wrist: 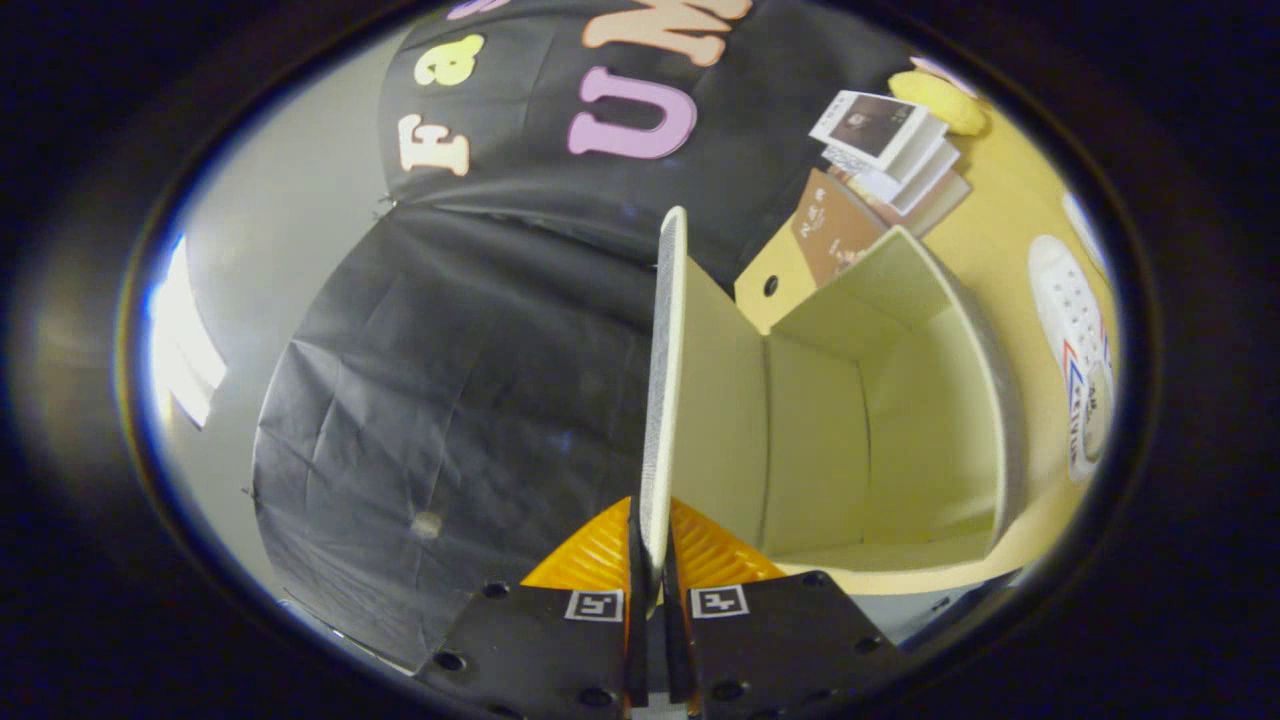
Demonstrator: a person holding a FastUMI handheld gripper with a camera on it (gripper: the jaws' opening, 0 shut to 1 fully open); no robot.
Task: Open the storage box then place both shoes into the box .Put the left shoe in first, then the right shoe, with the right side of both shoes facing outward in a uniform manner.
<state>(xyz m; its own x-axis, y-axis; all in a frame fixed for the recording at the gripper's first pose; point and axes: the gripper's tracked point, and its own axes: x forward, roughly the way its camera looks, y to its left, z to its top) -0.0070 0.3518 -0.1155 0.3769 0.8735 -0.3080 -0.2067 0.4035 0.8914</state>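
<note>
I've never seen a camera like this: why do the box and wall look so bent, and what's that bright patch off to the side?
Gripper view: the fisheye lens bows straight lines, so the box and wall curve. The white patch beside the wall is blown-out glare. The lid, clamped in the jaws of the gripper, looks sharp; the shoe beyond the box is squeezed.

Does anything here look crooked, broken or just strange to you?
Nothing looks damaged or spilled. The fingers are pinched on the storage box's lid, held open edge-on. The box is empty inside, and one white shoe lies beyond it. Some booklets sit loosely stacked behind.
</note>
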